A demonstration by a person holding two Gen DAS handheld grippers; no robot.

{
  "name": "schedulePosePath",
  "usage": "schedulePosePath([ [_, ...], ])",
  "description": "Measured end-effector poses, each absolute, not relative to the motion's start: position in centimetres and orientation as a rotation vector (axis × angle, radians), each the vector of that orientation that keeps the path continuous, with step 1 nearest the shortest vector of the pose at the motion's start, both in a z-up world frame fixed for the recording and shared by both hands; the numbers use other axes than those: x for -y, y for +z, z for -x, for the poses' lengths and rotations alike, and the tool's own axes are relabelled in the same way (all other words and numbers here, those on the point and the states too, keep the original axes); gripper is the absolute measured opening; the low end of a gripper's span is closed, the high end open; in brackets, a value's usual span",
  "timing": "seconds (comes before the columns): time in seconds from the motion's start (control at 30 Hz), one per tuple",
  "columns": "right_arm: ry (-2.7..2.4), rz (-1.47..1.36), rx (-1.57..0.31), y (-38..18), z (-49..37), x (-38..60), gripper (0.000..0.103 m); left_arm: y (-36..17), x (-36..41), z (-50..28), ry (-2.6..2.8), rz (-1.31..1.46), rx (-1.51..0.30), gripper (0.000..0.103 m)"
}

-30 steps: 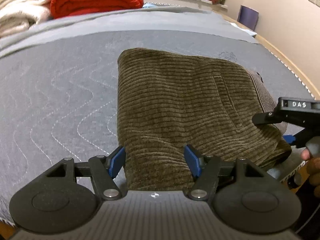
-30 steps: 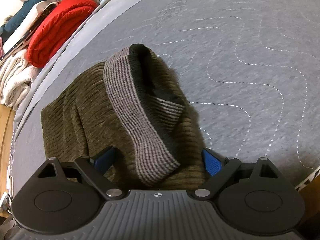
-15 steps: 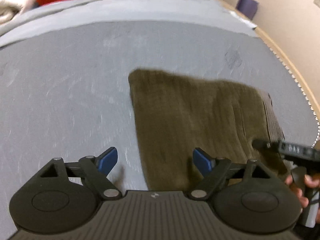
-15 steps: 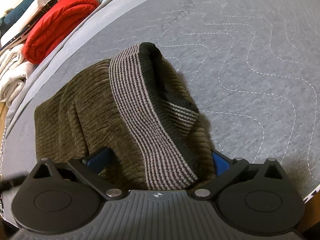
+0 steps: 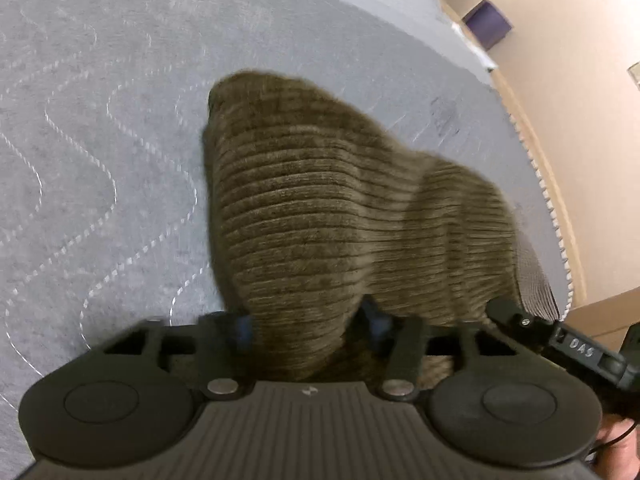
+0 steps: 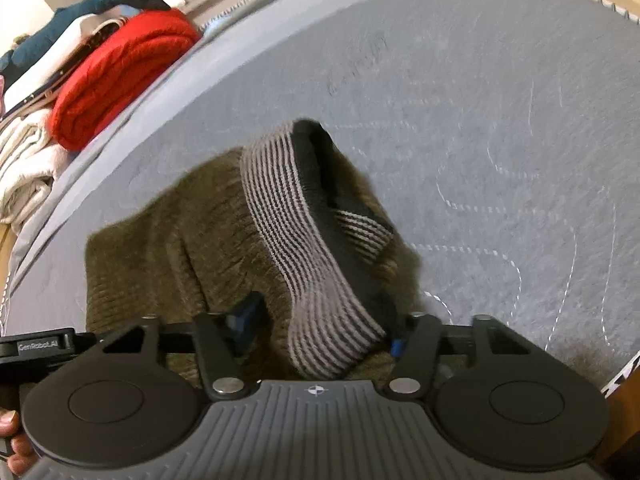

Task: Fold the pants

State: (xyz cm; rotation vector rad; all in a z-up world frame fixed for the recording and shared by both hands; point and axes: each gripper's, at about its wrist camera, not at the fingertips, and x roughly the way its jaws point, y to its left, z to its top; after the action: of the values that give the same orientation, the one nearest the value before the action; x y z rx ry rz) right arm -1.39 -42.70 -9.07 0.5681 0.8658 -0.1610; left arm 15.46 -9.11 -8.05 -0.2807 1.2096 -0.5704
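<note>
Both grippers closing on near edge of folded olive corduroy pants (image 5: pixel 344 216) on bed (image 5: pixel 100 120): left gripper (image 5: pixel 306 326) around bunched leg-end fabric, right gripper (image 6: pixel 320 332) around striped waistband (image 6: pixel 288 216). Bundle's long axis runs between them.

The grey quilted mattress (image 6: pixel 500 128) is lying bare and open beyond and to both sides of the bunched corduroy pants (image 5: pixel 344 216). A red folded blanket (image 6: pixel 120 80) and cream blankets (image 6: pixel 24 160) are blocking its far edge, and a wall (image 5: pixel 580 80) is closing one side.
</note>
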Motion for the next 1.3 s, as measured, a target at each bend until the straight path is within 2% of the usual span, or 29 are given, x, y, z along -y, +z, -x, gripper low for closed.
schedulePosePath([
  [0.07, -0.150, -0.515, -0.817, -7.5, 1.3, 41.2, 0.045, -6.4, 8.6, -15.1, -0.582, 0.245, -1.144, 0.040],
  [0.2, -0.106, -0.500, -0.743, -5.5, 0.1, 38.6, 0.041, -3.4, 6.1, -15.1, -0.502, 0.167, -0.991, 0.039],
  [0.4, 0.086, -0.428, -0.639, -3.1, -4.4, 32.5, 0.040, -1.1, -1.8, -16.2, -0.337, 0.222, -0.856, 0.040],
  [0.5, 0.161, -0.390, -0.588, -1.7, -6.8, 30.3, 0.041, -0.4, -4.6, -16.3, -0.276, 0.232, -0.786, 0.044],
  [0.57, 0.176, -0.374, -0.591, -1.4, -9.0, 29.2, 0.046, -0.5, -5.8, -16.6, -0.199, 0.219, -0.775, 0.058],
  [0.6, 0.170, -0.375, -0.631, -1.8, -10.2, 28.8, 0.053, -0.7, -6.0, -16.6, -0.154, 0.208, -0.783, 0.059],
  [0.63, 0.153, -0.371, -0.689, -2.3, -11.1, 28.4, 0.056, -1.1, -6.6, -16.7, -0.107, 0.200, -0.811, 0.059],
  [0.73, 0.064, -0.298, -0.922, -5.0, -13.7, 28.0, 0.057, -1.0, -7.8, -16.1, -0.088, 0.234, -0.825, 0.059],
  [0.83, 0.031, -0.285, -0.930, -5.5, -13.1, 28.4, 0.057, -0.7, -6.5, -14.8, -0.207, 0.157, -0.832, 0.058],
  [0.93, -0.006, -0.207, -1.006, -6.7, -13.3, 27.8, 0.063, -4.5, -3.3, -14.5, -0.270, -0.038, -1.035, 0.059],
  [1.03, -0.027, -0.216, -1.013, -6.3, -13.5, 27.6, 0.065, -4.0, -2.0, -13.5, -0.252, -0.159, -0.979, 0.061],
  [1.1, -0.045, -0.200, -1.003, -5.3, -13.2, 27.3, 0.065, -3.5, -2.3, -13.2, -0.204, -0.142, -0.970, 0.069],
  [1.13, -0.059, -0.184, -0.987, -4.5, -13.1, 27.2, 0.065, -3.0, -2.8, -13.1, -0.167, -0.118, -0.954, 0.078],
  [1.17, -0.066, -0.165, -0.958, -3.9, -12.2, 26.9, 0.065, -2.6, -2.9, -13.0, -0.139, -0.095, -0.936, 0.083],
  [1.23, -0.048, -0.153, -0.875, -1.8, -10.2, 26.8, 0.067, -1.5, -3.1, -11.9, -0.114, -0.052, -0.891, 0.084],
  [1.3, -0.016, -0.159, -0.801, 0.0, -8.2, 26.5, 0.077, 0.0, -1.9, -11.2, -0.122, -0.054, -0.824, 0.085],
])
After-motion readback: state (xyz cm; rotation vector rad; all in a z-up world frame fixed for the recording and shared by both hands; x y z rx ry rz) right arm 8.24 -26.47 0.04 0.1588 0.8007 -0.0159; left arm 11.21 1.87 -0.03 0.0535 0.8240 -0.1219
